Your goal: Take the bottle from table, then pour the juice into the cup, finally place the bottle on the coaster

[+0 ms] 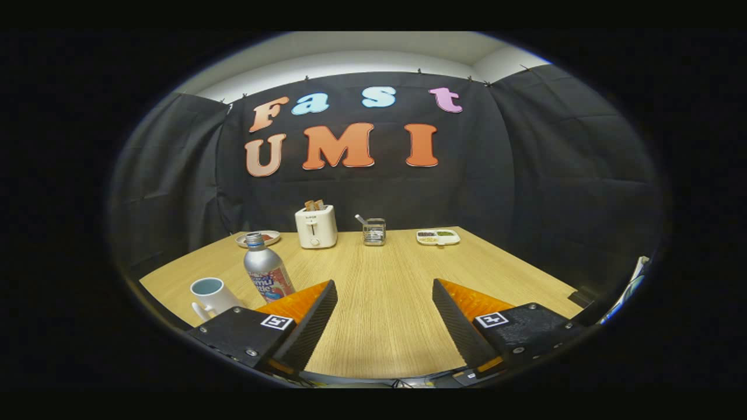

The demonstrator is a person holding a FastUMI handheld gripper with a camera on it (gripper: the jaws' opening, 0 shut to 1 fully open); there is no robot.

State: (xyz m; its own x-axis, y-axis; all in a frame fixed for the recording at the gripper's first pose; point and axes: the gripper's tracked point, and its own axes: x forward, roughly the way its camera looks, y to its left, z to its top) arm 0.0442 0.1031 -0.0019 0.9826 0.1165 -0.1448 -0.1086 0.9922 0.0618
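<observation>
My gripper point(385, 291) hangs with its fingers spread wide over bare wood, nothing between them. The pale wooden table point(385, 326) has fine straight grain and a soft matt sheen. Near its left edge the silver metal bottle point(265, 269) looks brushed, with a glossy printed label, and the white glazed cup point(211, 295) beside it shines smoothly. Along the far edge stand a smooth cream plastic toaster point(316, 227) and a clear glass jar point(374, 231).

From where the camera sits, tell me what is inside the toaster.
Two brown slices stick up from the toaster; their lower parts are hidden in its slots. The open claw holds nothing.
</observation>
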